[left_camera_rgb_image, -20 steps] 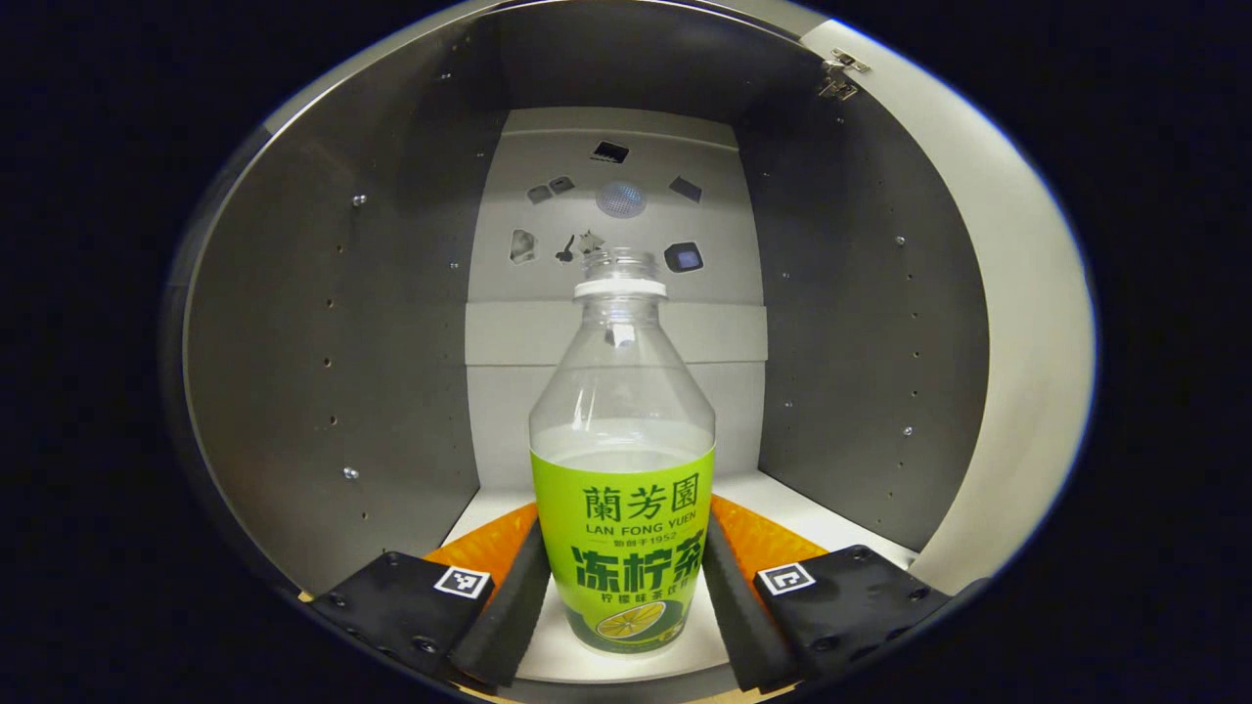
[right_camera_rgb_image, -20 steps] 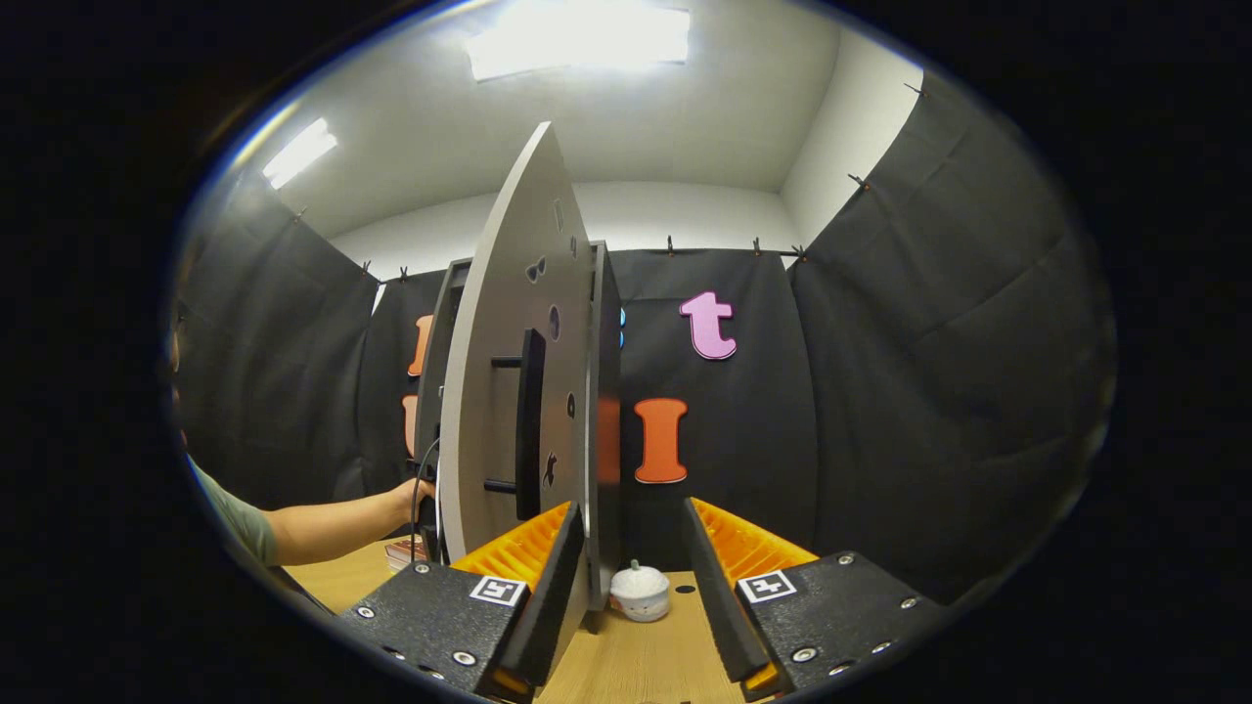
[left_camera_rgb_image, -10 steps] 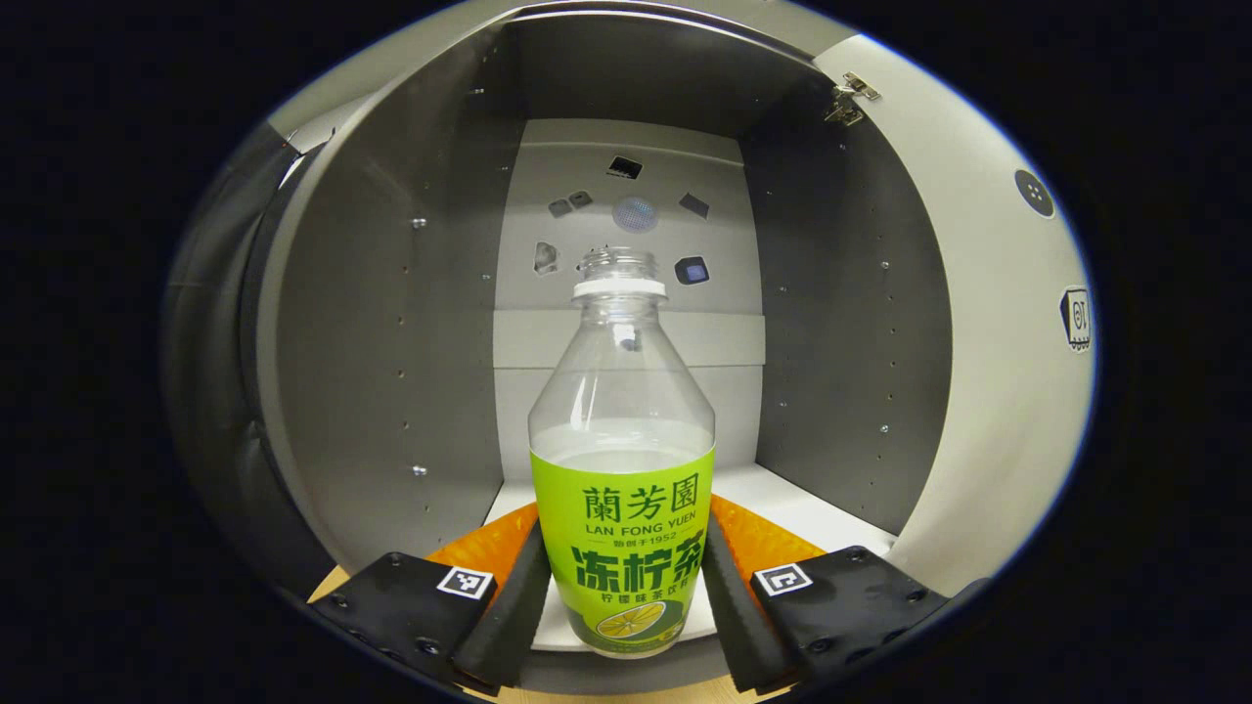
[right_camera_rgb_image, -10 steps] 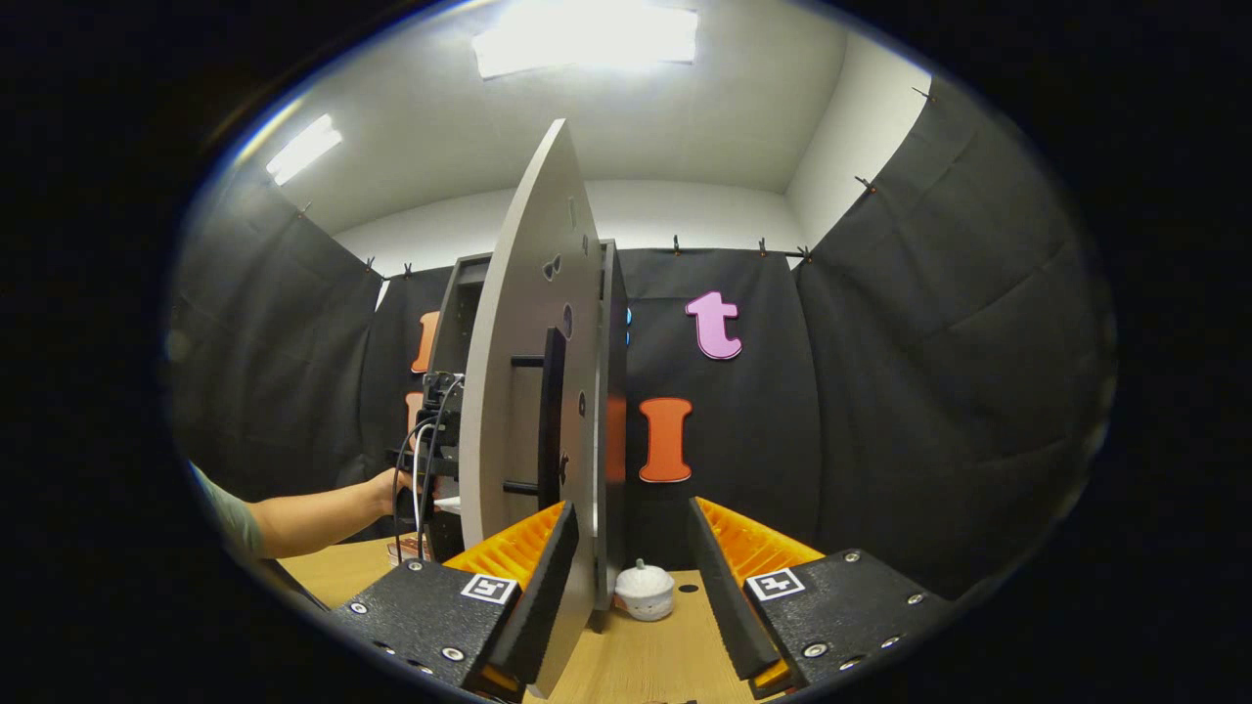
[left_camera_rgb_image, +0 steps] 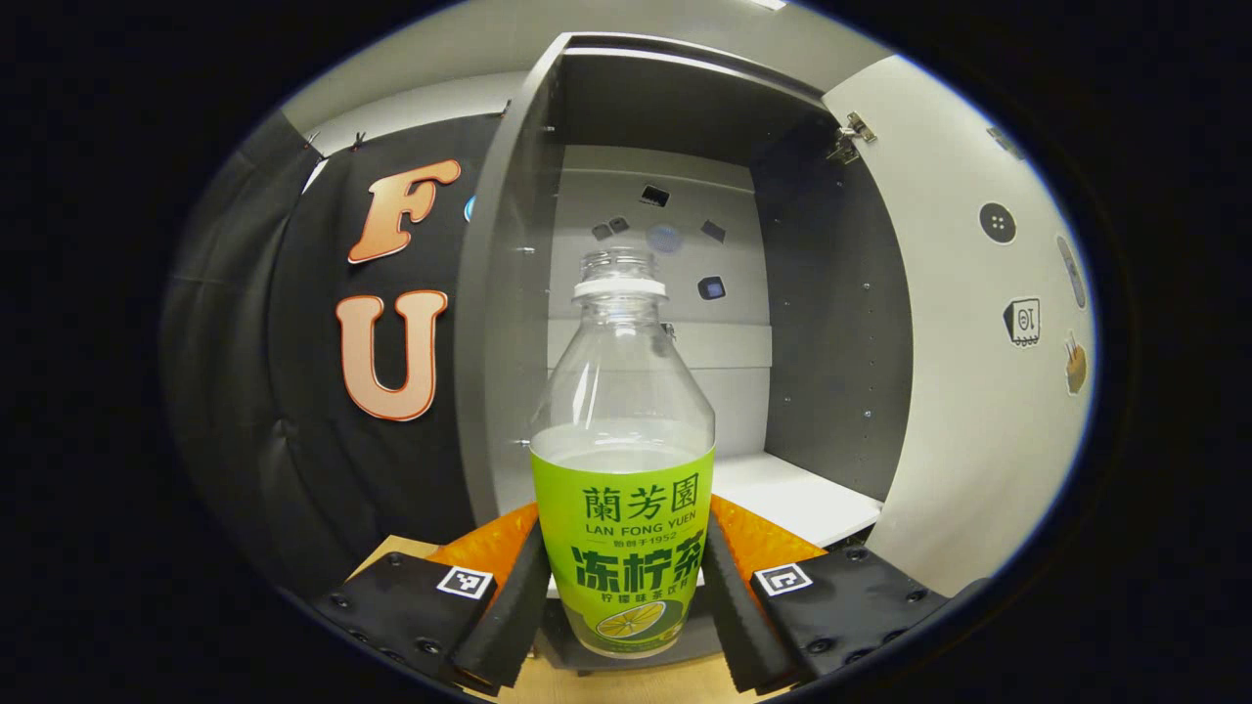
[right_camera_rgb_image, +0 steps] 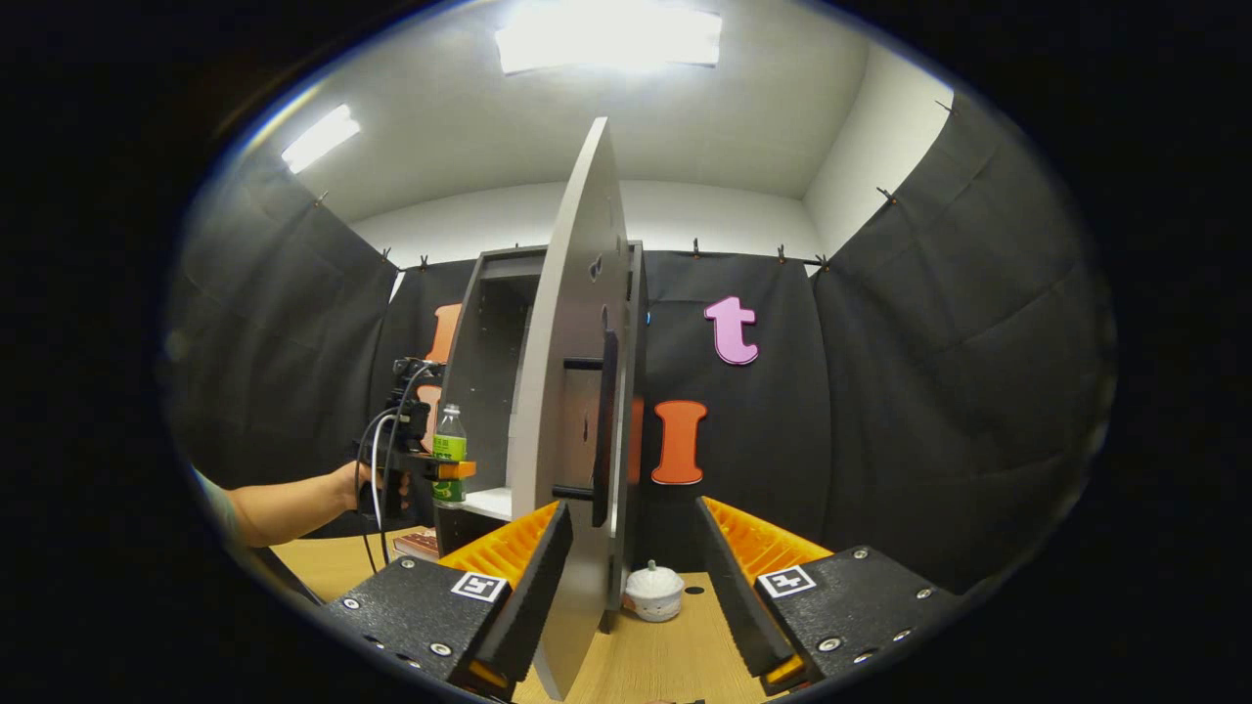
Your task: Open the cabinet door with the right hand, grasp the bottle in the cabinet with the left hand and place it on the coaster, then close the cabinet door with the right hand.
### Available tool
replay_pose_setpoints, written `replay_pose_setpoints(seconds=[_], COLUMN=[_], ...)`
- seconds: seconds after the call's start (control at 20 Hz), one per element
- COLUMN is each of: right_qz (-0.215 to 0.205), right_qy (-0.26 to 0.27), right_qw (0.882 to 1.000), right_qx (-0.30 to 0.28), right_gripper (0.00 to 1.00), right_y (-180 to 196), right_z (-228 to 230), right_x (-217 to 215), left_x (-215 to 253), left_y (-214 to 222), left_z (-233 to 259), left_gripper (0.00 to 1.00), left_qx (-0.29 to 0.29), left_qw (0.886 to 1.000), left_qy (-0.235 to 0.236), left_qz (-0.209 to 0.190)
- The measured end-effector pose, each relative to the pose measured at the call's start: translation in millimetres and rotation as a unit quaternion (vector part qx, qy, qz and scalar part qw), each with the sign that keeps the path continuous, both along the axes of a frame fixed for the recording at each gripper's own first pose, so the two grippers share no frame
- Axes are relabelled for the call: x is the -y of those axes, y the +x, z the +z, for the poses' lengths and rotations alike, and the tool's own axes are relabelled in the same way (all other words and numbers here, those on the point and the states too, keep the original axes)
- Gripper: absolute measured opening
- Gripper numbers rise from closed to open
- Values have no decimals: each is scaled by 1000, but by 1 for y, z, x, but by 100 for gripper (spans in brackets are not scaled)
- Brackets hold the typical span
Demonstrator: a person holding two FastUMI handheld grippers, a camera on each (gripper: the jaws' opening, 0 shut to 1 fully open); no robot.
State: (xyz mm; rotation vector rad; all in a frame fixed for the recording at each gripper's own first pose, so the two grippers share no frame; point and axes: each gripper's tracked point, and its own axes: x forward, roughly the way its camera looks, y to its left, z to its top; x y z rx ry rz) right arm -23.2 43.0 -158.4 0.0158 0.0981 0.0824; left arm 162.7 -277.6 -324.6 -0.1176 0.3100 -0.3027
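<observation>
— While we look along the right gripper point(right_camera_rgb_image: 626, 577), what stands around it?

— We note the cabinet door point(right_camera_rgb_image: 572, 411) edge-on at frame centre, a flat grey panel with a dark bar handle point(right_camera_rgb_image: 608, 430); its lower edge sits between our spread fingers, close against the left one, though we cannot tell whether that finger touches it. The right finger is well apart, so nothing is gripped. Beyond the door, low centre, a small white lidded pot point(right_camera_rgb_image: 653, 592) rests on the wooden table point(right_camera_rgb_image: 675, 665). A reddish-brown flat item lies at lower left by the cabinet foot; we cannot tell what it is.

— And materials?

— The cabinet point(left_camera_rgb_image: 831, 323) is matte grey board with rows of small holes and a white shelf point(left_camera_rgb_image: 792, 494). Small stickers dot the back wall and the door's inner face at right.

— Where is the bottle?

— The bottle point(left_camera_rgb_image: 622, 469) is clear plastic, capless, with a green label and a pale liquid line at the label's top. It stands upright at frame centre in the left gripper view, clamped at the label between both fingers of the left gripper point(left_camera_rgb_image: 622, 596), in front of the open cabinet. In the right gripper view we see it point(right_camera_rgb_image: 449, 456) at middle left, outside the cabinet mouth, carried by a person's hand point(right_camera_rgb_image: 357, 486).
</observation>
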Motion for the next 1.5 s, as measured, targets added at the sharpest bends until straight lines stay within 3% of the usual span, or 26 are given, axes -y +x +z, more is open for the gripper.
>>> replay_pose_setpoints(seconds=[0.8,1.5], right_qz=[20,44], right_qy=[6,25], right_qw=[1000,997], right_qx=[-14,-52], right_gripper=[82,83], right_y=[-1,-5], right_z=[-8,-29], right_x=[-13,-25], left_x=[-118,-131], left_y=[-84,-142], left_z=[-4,-61], left_gripper=[82,83], left_qx=[30,31], left_qw=[999,999], left_qy=[11,30], left_qz=[36,18])
